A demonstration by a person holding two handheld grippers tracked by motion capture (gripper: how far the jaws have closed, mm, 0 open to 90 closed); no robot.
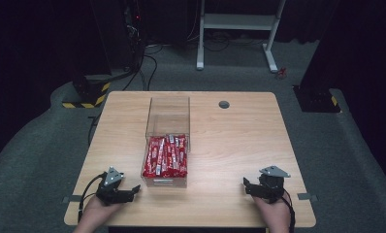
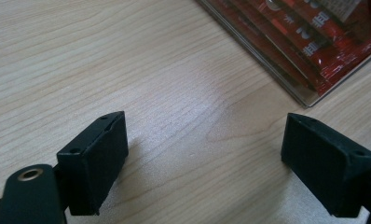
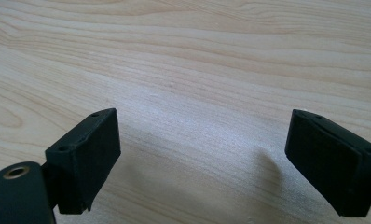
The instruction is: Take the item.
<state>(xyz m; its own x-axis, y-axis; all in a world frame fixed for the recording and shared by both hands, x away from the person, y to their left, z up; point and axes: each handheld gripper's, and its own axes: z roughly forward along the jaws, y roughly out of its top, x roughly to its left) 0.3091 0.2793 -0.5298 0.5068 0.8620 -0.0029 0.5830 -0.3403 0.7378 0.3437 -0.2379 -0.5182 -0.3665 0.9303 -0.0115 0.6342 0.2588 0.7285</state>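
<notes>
High view showed my left gripper [image 1: 131, 193] and right gripper [image 1: 248, 187] resting wide open and empty on the pale wooden table [image 1: 239, 145]. Red snack packets [image 1: 166, 155] lay in the clear plastic box [image 1: 168, 116]; no step looked begun.

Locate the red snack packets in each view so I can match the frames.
High view: red packets lie in the near half of the clear box, table centre.
Left gripper view: packets at the top right, beyond the open jaws.
Right gripper view: not in it.
Shared landmark: the wooden tabletop.
</notes>
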